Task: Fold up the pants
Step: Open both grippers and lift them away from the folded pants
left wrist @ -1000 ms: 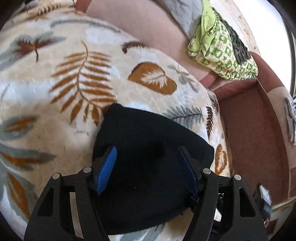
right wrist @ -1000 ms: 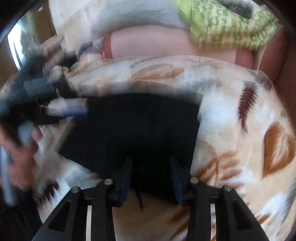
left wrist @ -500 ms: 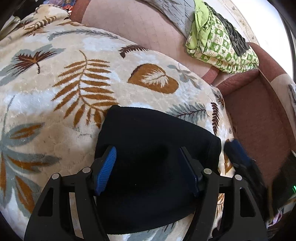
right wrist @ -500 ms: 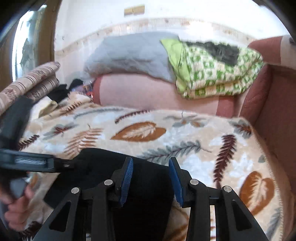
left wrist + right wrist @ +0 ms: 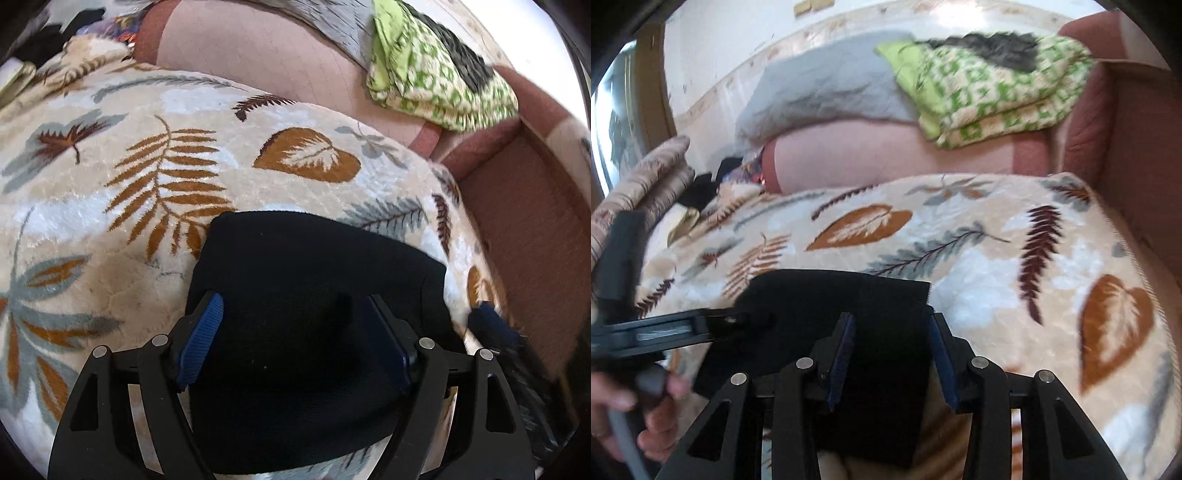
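Note:
The black pants [image 5: 314, 295] lie folded into a compact rectangle on the leaf-patterned blanket [image 5: 129, 184]. My left gripper [image 5: 291, 339] hovers over the pants' near part, jaws wide apart and empty. In the right wrist view the pants [image 5: 849, 299] lie just ahead of my right gripper [image 5: 892, 350], which is open and empty above their near right edge. The left gripper [image 5: 713, 325] shows side-on at the left of that view, held by a hand. The right gripper's tip [image 5: 491, 325] appears blurred at the pants' right edge in the left wrist view.
A pink sofa back [image 5: 886, 155] runs behind the blanket. A folded green-patterned blanket [image 5: 990, 88] and a grey pillow [image 5: 820, 88] sit on top of it. A brown armrest [image 5: 535, 229] borders the right. Clothes and cushions [image 5: 653, 184] lie at the far left.
My right gripper has pulled back and tilted up from the pants, its view settling. The left gripper stays open over the pants, lifted slightly. The pants have not moved.

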`<act>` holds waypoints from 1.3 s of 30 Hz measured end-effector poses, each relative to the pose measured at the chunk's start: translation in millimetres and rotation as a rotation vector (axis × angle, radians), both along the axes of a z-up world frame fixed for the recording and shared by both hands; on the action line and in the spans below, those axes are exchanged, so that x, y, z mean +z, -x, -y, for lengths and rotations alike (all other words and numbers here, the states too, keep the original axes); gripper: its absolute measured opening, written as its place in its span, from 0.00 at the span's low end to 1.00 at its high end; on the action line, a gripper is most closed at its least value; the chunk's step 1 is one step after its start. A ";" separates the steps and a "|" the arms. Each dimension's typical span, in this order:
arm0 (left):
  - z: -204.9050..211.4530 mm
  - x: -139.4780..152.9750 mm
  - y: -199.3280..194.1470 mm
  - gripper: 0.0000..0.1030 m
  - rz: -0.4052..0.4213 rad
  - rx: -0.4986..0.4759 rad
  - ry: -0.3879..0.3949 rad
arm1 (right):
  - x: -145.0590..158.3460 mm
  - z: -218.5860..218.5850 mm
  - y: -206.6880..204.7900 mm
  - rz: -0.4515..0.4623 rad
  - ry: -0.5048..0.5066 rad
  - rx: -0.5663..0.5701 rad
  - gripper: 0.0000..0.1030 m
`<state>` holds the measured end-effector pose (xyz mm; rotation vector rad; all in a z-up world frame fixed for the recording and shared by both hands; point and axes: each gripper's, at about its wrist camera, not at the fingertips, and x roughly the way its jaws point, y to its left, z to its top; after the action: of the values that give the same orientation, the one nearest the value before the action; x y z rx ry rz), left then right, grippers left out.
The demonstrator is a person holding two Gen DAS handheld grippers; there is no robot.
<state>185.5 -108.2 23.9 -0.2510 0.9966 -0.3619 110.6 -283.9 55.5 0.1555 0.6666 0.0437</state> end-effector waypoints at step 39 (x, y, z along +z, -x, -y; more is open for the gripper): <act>22.3 18.7 121.8 0.99 0.206 -0.092 -0.259 | -59.6 -38.6 77.5 -0.274 0.125 -0.135 0.61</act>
<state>63.7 -130.6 42.6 0.0664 0.8423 -0.3310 33.1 -245.3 -4.1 0.0858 0.9284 -0.1510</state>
